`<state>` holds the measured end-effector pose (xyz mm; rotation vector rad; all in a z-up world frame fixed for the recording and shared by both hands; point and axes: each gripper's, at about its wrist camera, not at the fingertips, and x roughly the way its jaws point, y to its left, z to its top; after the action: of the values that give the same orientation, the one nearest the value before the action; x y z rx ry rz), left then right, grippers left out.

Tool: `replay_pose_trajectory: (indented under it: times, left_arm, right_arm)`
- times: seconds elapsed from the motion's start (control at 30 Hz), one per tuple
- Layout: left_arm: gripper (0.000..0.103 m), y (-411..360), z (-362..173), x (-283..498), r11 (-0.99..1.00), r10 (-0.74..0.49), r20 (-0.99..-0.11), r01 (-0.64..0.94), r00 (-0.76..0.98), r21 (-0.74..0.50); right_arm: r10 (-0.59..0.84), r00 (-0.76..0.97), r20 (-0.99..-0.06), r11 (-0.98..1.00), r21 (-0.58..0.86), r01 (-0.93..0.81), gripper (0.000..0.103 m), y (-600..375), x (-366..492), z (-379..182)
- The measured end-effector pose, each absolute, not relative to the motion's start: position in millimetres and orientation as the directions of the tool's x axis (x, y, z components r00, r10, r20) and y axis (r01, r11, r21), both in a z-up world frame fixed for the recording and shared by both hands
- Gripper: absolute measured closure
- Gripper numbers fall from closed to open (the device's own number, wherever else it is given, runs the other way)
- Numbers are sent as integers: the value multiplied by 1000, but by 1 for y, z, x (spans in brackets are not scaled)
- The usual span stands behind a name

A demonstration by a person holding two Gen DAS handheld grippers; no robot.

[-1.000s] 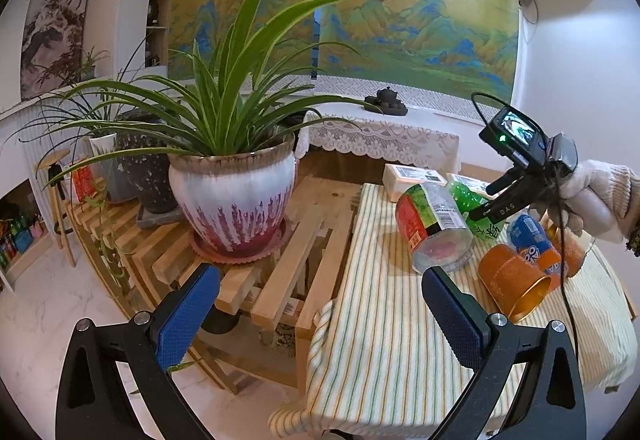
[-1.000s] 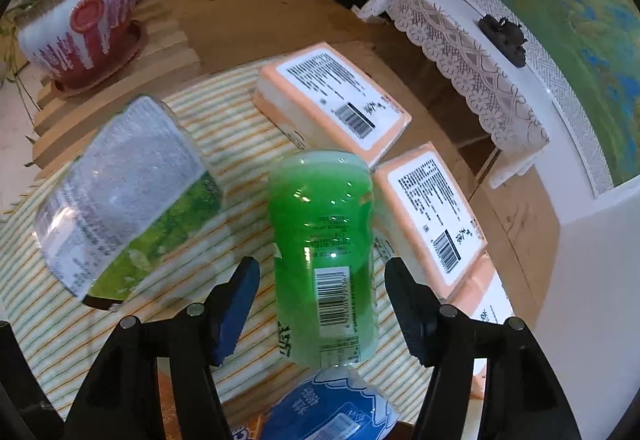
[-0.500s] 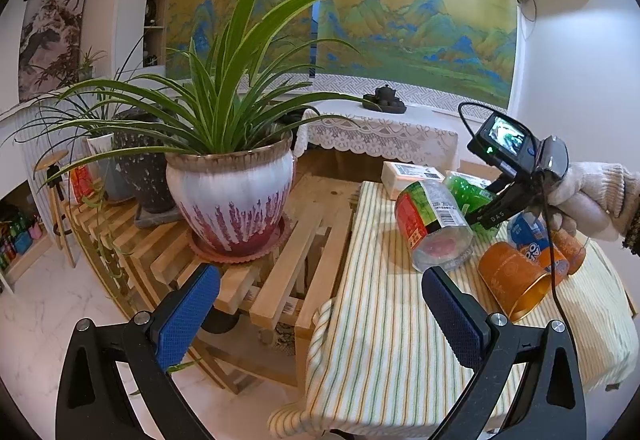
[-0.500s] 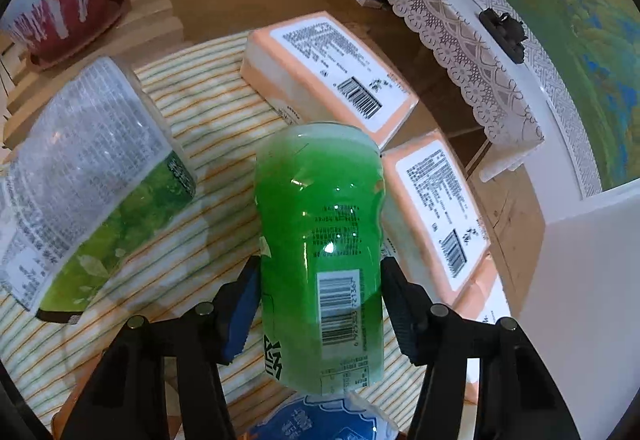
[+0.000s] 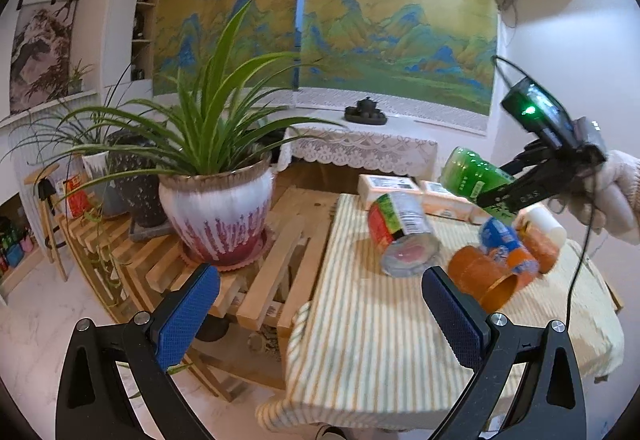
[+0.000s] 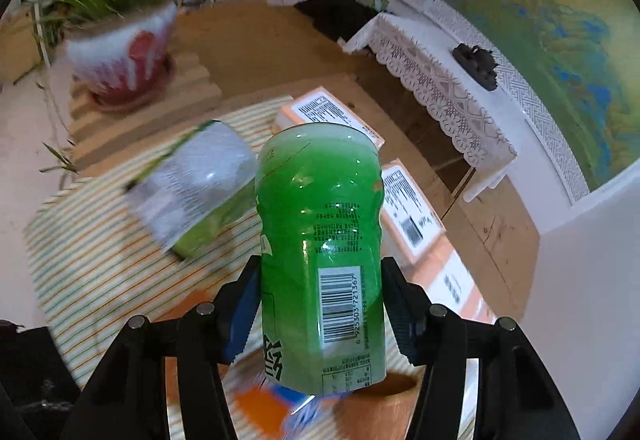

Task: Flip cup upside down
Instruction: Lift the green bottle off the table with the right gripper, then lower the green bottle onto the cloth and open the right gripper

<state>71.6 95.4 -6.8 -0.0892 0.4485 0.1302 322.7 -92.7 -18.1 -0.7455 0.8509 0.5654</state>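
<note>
My right gripper (image 6: 320, 312) is shut on a green cup (image 6: 320, 240) with a barcode label, held tilted in the air above the striped tablecloth (image 6: 100, 264). In the left wrist view the same green cup (image 5: 474, 178) hangs over the table's far right, gripped by the right gripper (image 5: 500, 196) in a gloved hand (image 5: 612, 196). My left gripper (image 5: 320, 320) is open, low at the table's near left corner, with nothing between its blue pads. An orange cup (image 5: 482, 282) lies on its side on the cloth.
A clear cup with a red and green label (image 5: 400, 232), a blue and orange cup (image 5: 506, 250) and an orange bottle with a white cap (image 5: 540, 234) lie on the cloth. Peach boxes (image 5: 390, 188) sit at the back. A potted plant (image 5: 216, 208) stands on a wooden rack to the left.
The right gripper closed on the green cup and lifted it off the cloth, tilting it upward. The left gripper has stayed still and open.
</note>
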Motion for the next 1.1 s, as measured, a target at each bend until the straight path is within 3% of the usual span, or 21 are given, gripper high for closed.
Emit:
replay_pose_trajectory:
  times: [0.23,0.5,0.8,1.1]
  left_arm:
    - [1,70,1,54,996,45,-425,-76,904,-56]
    - [1,39,-1,40,999,-18,-440,-6,898,-54]
    - [1,20,-6,30,998,-50,-467,28,883,-52]
    - [1,19,-8,27,999,-44,-476,25,878,-46]
  right_arm:
    - [165,552,-818,639,-338,-692,49,-141,258,-7]
    - [161,520,-839,685,-284,-671,49,-191,201,-35]
    - [101,480,-871,718,-270,-642,49,-219,182,-89]
    - [101,469,-877,719,-262,-643,48,-218,188,-100]
